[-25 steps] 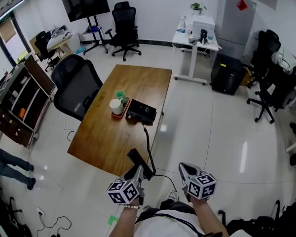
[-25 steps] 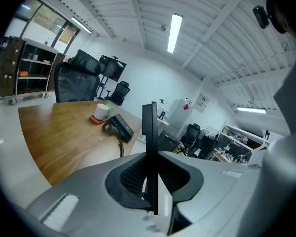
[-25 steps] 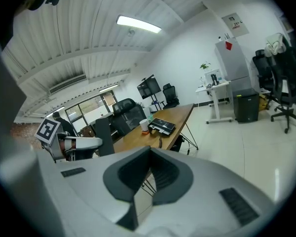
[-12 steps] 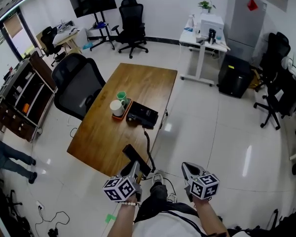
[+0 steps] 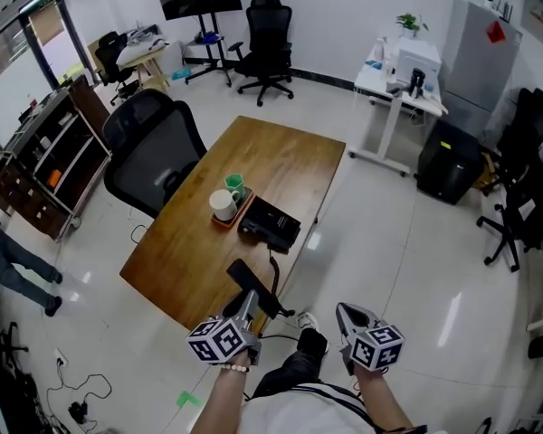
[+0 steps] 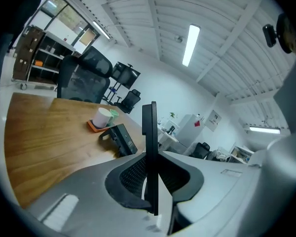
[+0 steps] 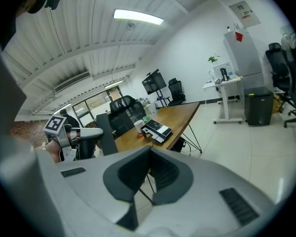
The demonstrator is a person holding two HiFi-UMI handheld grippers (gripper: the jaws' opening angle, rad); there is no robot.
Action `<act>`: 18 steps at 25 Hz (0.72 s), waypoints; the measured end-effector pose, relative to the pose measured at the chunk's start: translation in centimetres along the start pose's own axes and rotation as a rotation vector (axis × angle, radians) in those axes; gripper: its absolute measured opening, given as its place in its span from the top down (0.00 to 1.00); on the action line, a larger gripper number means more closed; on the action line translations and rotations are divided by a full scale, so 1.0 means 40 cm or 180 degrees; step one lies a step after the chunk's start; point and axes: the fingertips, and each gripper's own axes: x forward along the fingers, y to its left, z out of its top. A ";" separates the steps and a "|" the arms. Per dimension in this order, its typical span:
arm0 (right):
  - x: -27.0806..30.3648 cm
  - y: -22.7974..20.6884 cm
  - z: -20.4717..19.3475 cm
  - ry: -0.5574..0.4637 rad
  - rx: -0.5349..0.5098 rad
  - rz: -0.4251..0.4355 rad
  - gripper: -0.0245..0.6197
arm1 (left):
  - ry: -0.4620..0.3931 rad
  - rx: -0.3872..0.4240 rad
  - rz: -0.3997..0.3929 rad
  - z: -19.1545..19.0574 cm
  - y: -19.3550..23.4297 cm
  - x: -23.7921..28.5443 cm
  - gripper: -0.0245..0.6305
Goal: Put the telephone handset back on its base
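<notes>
Edgewise between the clenched jaws of the left gripper [image 6: 149, 154] stands a slim, matte black plastic telephone handset [image 6: 149, 132], its narrow side turned to that gripper's view and the ribbed dark pads pressing both flat faces. From the head view the handset [image 5: 252, 285] hangs over the near edge of a long rectangular wooden table [image 5: 204, 256] with a smooth brown grain, well apart from the boxy black telephone base [image 5: 270, 224] that lies farther up the tabletop. A thin dark cord [image 5: 272, 269] runs from the base toward the handset. Just beside the base, on its left, a small orange tray [image 5: 223, 218] holds a round white mug [image 5: 223, 204] and, behind it, a green cup [image 5: 234, 185]; what is inside either cannot be made out. A black mesh-backed office chair [image 5: 149, 147] is drawn up at the table's left side. The right gripper [image 7: 149, 151] is held off the table over glossy pale floor tiles, its grey jaws pinched together at the tips with nothing between them.
</notes>
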 end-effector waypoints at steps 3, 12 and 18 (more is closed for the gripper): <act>0.047 -0.036 0.046 0.0063 -0.0096 0.0059 0.97 | -0.0126 -0.0183 -0.0013 0.027 0.014 0.054 0.86; 0.200 -0.106 0.200 0.0242 -0.0318 0.0260 0.97 | -0.0097 -0.0399 0.0247 0.030 0.077 0.219 0.86; 0.280 -0.130 0.238 0.0381 -0.0388 0.0417 0.97 | -0.0184 -0.0601 0.0300 0.041 0.114 0.292 0.86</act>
